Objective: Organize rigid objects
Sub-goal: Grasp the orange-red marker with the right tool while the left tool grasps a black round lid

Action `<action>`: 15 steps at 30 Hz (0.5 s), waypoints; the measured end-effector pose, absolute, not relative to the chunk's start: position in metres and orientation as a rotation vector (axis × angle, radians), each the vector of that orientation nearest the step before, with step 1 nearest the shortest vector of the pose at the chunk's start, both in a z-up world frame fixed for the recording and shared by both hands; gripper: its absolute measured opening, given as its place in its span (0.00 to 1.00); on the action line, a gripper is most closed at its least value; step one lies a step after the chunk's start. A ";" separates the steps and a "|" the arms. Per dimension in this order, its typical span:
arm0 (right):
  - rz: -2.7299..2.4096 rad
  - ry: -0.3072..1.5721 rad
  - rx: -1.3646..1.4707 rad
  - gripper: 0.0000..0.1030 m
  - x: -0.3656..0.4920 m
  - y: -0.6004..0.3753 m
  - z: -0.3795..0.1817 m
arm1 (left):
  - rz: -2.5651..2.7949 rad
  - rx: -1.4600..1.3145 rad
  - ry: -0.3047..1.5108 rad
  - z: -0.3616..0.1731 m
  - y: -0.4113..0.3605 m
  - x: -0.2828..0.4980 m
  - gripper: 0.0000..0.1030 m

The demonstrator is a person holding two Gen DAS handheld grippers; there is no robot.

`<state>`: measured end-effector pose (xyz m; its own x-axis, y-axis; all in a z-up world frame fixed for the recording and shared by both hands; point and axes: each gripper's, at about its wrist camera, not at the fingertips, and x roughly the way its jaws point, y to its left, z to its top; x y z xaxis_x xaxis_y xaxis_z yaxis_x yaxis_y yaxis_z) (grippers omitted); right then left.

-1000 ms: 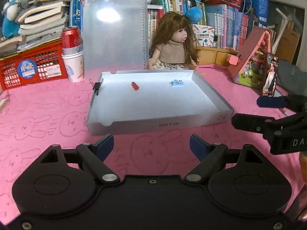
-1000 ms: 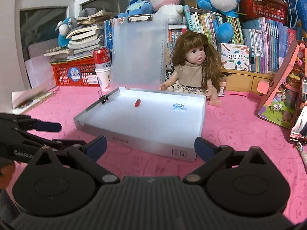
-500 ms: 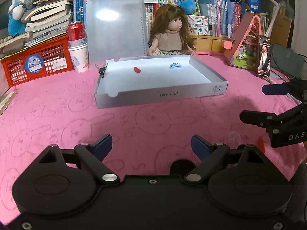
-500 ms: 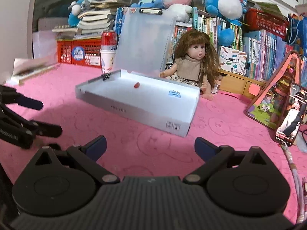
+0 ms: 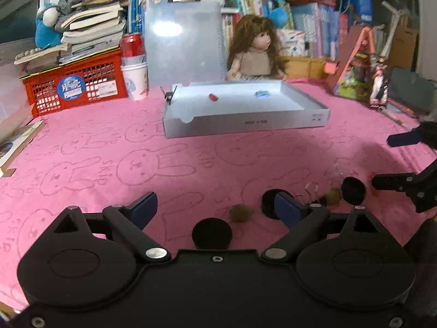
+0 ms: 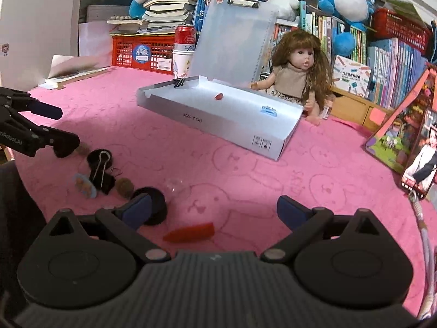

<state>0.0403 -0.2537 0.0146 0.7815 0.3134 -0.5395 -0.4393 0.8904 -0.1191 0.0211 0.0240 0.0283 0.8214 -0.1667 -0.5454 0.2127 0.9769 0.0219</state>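
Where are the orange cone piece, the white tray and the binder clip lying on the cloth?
orange cone piece (image 6: pixel 189 232), right wrist view, its middle.
white tray (image 6: pixel 218 128), right wrist view, front wall.
binder clip (image 6: pixel 102 176), right wrist view, black body.

I read "SKIP" stamped beside the rabbits on the pink cloth, lower left, and "RobotAI" on the left tongs at the left edge.

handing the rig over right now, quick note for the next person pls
Left tool: open, nothing between its fingers, jaws just widened.
Right tool: open, empty.
White tray sits mid-cloth; a small red piece and a blue piece already lie in it, binder clip on its rim.
Left to do: black discs, red cone-shaped piece, loose binder clip and brown lumps on the pink cloth.
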 end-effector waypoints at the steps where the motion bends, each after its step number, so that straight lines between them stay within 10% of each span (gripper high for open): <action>1: 0.415 0.537 -0.243 0.99 0.039 -0.255 0.013 | -0.210 0.087 0.572 0.027 0.025 0.019 0.90; 15: 0.429 0.538 -0.218 0.89 0.032 -0.262 0.001 | -0.218 0.085 0.622 0.012 0.029 0.013 0.80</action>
